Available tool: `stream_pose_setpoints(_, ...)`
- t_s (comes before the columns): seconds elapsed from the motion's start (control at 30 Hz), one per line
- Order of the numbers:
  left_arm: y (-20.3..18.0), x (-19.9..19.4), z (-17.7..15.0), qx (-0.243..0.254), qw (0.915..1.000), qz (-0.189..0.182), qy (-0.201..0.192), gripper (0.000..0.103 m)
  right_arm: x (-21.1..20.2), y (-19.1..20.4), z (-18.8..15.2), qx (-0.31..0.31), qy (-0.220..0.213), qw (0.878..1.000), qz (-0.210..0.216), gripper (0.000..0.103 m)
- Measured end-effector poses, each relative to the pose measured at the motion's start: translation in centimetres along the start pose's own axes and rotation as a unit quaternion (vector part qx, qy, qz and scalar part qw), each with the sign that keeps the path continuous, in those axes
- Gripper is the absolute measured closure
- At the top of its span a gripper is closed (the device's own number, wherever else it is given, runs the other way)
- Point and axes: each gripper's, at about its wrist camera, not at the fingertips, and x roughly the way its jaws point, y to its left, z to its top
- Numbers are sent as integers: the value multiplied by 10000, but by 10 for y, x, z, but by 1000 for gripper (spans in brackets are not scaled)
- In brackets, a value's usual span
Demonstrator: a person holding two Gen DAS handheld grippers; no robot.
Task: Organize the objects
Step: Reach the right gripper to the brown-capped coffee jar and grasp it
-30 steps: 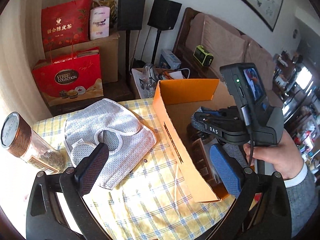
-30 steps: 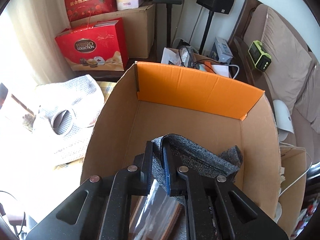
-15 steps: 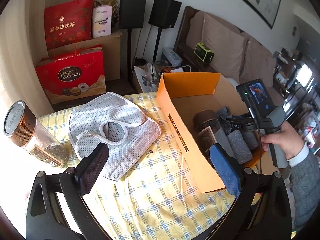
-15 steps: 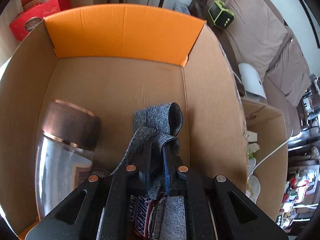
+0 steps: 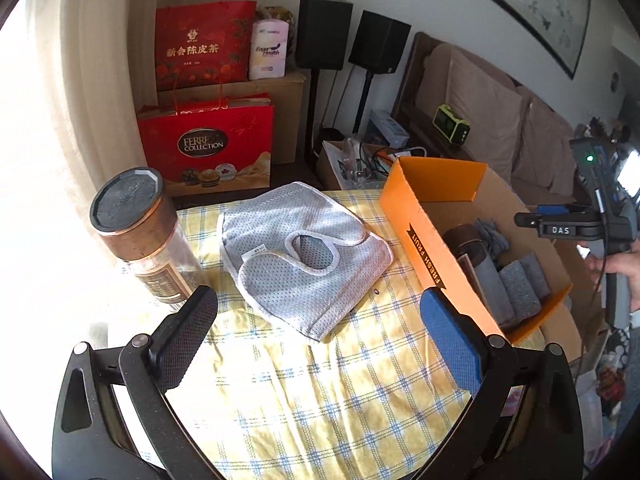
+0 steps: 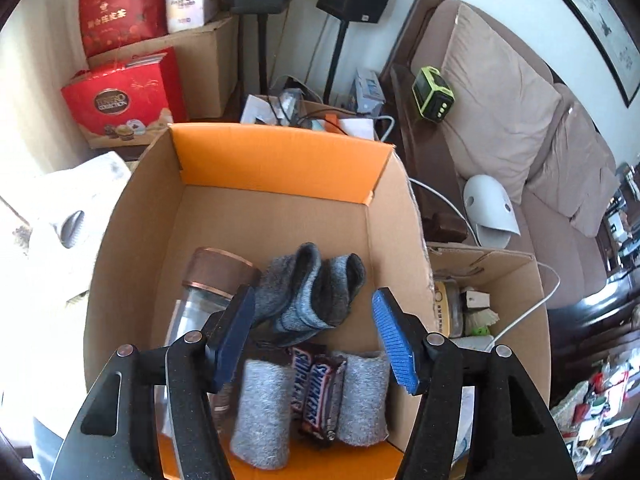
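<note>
Black claw (image 6: 314, 334) frames, blue ribbed pads (image 6: 394, 338), silver pivot screws.

The right tool's fingers (image 6: 234, 336) partly hide the boxed glass jar (image 6: 208, 296).

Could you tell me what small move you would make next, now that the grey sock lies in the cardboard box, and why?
Probably bring the left gripper forward onto the white mesh bib. Its jaws stand open and empty just short of it, and the bib still lies on the checked tablecloth outside the cardboard box. The right gripper has just been opening, nothing between its jaws; the grey sock lies released below.
</note>
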Motion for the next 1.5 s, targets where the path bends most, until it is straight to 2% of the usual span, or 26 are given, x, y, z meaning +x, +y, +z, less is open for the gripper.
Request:
stream_pose_setpoints(0.3, 62, -21, -7, -380, 9967, 640, -323, 2, -43, 78, 12, -534, -361, 9932, 973, 39)
stream_pose_setpoints(0.43, 91, -23, -7, -556, 9945, 797, -380, 2, -57, 117, 18, -702, -616, 9866, 1340, 30)
stream_pose_setpoints(0.6, 114, -18, -7, -629, 9929, 916, -417, 2, -60, 163, 27, -800, -760, 9793, 1699, 24)
stream_pose_setpoints(0.67, 120, -14, -7, -640, 9928, 915, -431, 2, -62, 178, 29, -783, -822, 9753, 1896, 20)
stream_pose_setpoints(0.83, 125, -2, -5, -602, 9927, 900, -536, 2, -61, 210, 35, -731, -999, 9685, 2163, 19)
stream_pose_setpoints(1.07, 128, 18, 8, -538, 9929, 836, -654, 2, -60, 231, 36, -678, -1351, 9582, 2431, 19)
stream_pose_setpoints(1.17, 131, 24, 8, -610, 9931, 619, -781, 2, -64, 239, 42, -664, -1492, 9517, 2601, 19)
stream_pose_setpoints(1.37, 146, 33, -4, -797, 9924, 265, -897, 2, -64, 278, 54, -1075, -1562, 9432, 2729, 19)
stream_pose_setpoints(1.5, 149, 39, -11, -590, 9934, 391, -906, 2, -56, 310, 57, -1361, -1476, 9377, 2836, 19)
